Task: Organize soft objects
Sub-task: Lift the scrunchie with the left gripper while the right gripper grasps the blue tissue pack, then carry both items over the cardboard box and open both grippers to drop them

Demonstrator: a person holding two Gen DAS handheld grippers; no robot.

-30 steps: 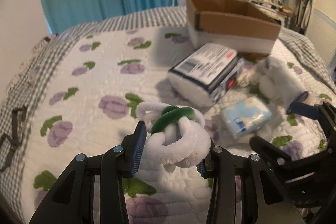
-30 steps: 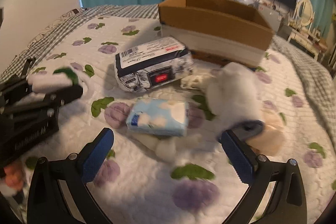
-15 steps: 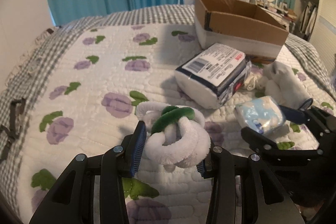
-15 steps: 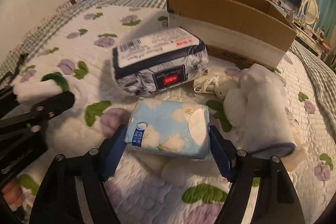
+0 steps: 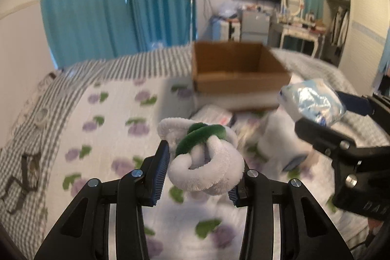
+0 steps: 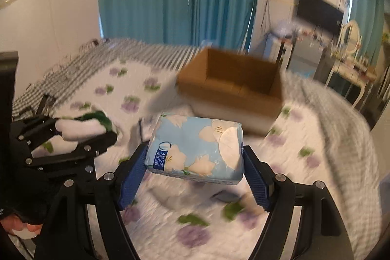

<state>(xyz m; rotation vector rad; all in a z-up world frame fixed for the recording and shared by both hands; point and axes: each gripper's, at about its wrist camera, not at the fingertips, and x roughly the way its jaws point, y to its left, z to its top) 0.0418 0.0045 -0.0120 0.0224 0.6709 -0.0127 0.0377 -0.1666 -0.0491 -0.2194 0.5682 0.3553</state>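
In the left wrist view, the left gripper (image 5: 198, 174) is clamped on a knotted plush toy (image 5: 206, 163) of white loops with one green loop, held at the centre of the frame above the bed (image 5: 114, 133); the right pad is mostly hidden behind the toy, so only its lower corner shows. At the right edge of that view the right gripper (image 5: 324, 111) holds a light blue tissue pack (image 5: 312, 102) in the air, just in front of the near right corner of the open cardboard box (image 5: 238, 70), which sits on the bed in the upper middle. Below the box lie a blurred white packet (image 5: 214, 117) and a white fluffy roll (image 5: 282, 140), both smeared by motion so that print and edges cannot be read; the toy covers part of the packet. In the right wrist view, the right gripper (image 6: 195, 167) is closed on the tissue pack (image 6: 197, 150) at the frame's centre, its blue pads pressed to the pack's two short ends. The box (image 6: 234, 87) stands beyond it in the upper middle, its inside only partly visible. At the left edge the left gripper (image 6: 80, 130) appears side-on with the toy (image 6: 82, 126) between its fingers, and a gloved hand (image 6: 22, 208) is cut off at the lower left corner. The bedspread's purple flower print is streaked throughout both views.
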